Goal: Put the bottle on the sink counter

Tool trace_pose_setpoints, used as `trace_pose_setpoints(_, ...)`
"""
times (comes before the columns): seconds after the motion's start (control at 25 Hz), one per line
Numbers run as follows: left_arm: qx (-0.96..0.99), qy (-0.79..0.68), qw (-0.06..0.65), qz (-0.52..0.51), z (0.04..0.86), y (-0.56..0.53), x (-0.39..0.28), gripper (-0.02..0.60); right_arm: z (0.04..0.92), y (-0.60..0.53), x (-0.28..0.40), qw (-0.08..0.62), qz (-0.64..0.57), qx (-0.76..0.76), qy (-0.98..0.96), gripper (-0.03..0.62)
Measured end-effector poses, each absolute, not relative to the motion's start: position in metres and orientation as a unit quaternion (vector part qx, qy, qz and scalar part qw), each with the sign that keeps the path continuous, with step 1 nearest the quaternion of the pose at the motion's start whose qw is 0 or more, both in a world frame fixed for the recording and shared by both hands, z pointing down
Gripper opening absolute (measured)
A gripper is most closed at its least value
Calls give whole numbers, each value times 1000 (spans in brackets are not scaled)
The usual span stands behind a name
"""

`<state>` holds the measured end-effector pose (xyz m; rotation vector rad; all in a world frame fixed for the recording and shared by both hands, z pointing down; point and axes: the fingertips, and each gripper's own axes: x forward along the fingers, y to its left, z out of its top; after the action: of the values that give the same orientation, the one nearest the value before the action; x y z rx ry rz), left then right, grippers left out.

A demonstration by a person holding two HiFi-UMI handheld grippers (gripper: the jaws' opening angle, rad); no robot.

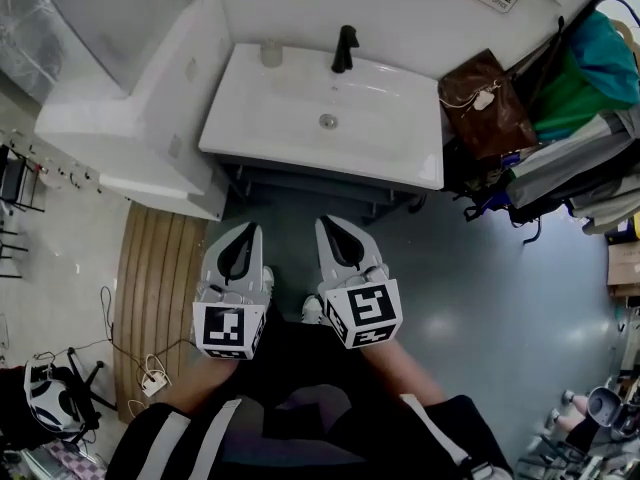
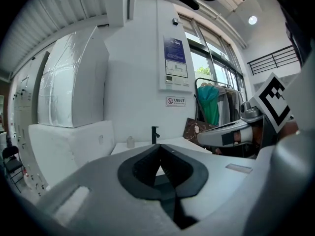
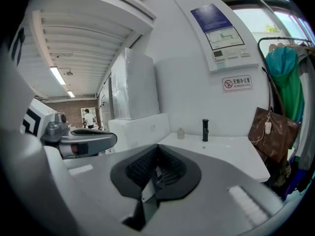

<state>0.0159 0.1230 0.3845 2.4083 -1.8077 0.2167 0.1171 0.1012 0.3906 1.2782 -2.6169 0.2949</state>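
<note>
The left gripper [image 1: 247,236] and right gripper [image 1: 333,230] were both clenched shut on nothing, side by side, their black pads pointing toward the sink counter [image 1: 415,163]. Its smooth white rectangular basin [image 1: 300,103] showed only a round metal drain [image 1: 328,121]. The small pale bottle [image 1: 271,53] stood upright, cap up, at the counter's back left corner, left of the black faucet [image 1: 344,48].
</note>
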Motion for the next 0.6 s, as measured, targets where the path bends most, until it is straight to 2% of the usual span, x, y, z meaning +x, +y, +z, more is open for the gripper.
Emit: trace_pose_setpoints(0.6,763,-640,53,78,397,171,17,2,414,151,123,133,85,396,-905,2)
